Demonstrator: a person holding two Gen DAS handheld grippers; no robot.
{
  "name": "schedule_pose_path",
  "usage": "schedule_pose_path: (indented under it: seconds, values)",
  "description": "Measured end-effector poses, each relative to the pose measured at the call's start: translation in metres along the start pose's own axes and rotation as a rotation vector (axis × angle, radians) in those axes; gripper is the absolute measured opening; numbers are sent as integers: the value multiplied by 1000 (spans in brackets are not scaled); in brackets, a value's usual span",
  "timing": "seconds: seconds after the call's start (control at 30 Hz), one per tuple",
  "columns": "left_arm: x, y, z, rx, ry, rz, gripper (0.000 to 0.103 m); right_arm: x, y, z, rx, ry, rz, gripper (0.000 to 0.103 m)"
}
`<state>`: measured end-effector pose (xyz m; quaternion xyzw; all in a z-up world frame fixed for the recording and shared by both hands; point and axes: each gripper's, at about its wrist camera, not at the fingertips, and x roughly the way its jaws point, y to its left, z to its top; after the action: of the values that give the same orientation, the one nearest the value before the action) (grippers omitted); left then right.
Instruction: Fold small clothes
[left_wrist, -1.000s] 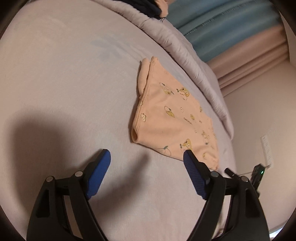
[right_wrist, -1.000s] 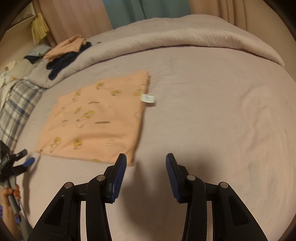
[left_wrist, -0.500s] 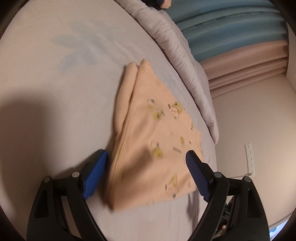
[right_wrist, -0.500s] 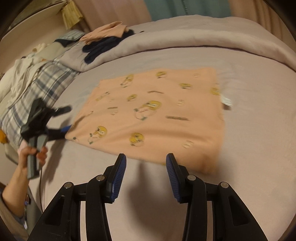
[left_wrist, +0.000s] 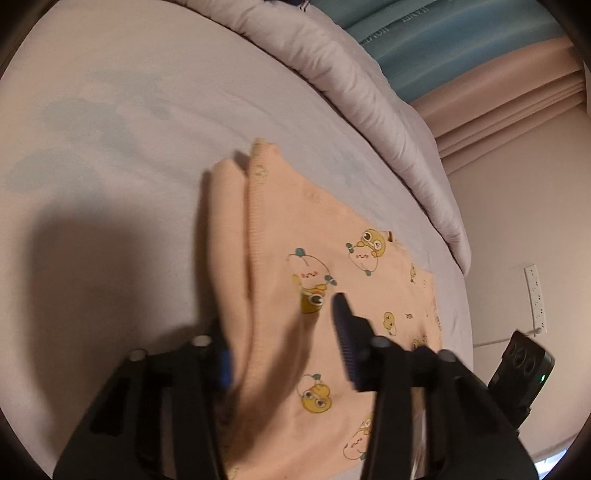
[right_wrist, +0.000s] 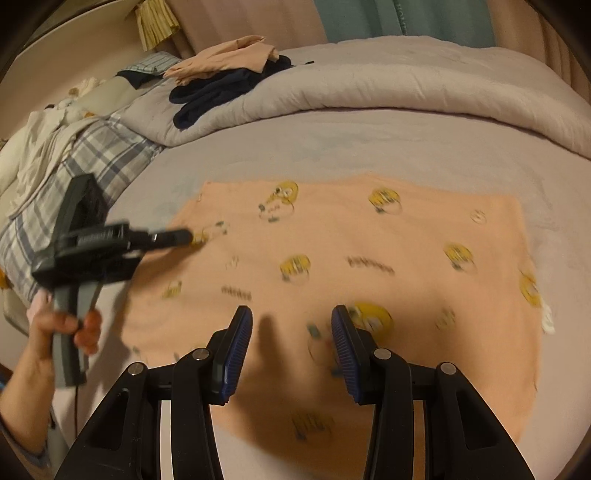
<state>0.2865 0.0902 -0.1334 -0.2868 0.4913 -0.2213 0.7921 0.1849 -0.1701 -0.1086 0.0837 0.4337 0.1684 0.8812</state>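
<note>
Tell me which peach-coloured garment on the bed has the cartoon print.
The flat peach garment on the sheet, under both grippers: yellow cartoon figures cover it. The other peach piece shows no print and is heaped on dark clothes atop the duvet.

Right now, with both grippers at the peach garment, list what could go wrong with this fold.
1. The left gripper is closing over the bunched edge of the peach garment; it may pinch several layers, or the sheet underneath.
2. The right gripper hovers open over the garment's flat middle, so a grab there could likely bunch the cloth.
3. Both views are blurred, so aim may be off.

Black right tool frame, ribbed blue pads, silver screws.
</note>
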Motion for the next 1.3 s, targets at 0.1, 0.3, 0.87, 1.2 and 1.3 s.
schedule_pose_path:
  seconds: [0.1, 0.3, 0.87, 1.2, 1.3]
  values:
    - [-8, 0, -3, 0, -18, 24, 29, 8, 3, 6, 18, 14, 11, 44]
    - [-19, -20, -7, 78, -54, 93, 20, 24, 14, 11, -4, 57, 8, 44]
    - [-28, -72, -13, 230, -79, 149, 13, 26, 21, -5, -67, 127, -17, 39]
    - [-16, -104, -20, 285, -50, 116, 10, -2, -41, -1, 276, 39, 231, 39]
    - [0, -111, -24, 301, -19, 109, 10, 6, -73, -1, 473, 26, 386, 48]
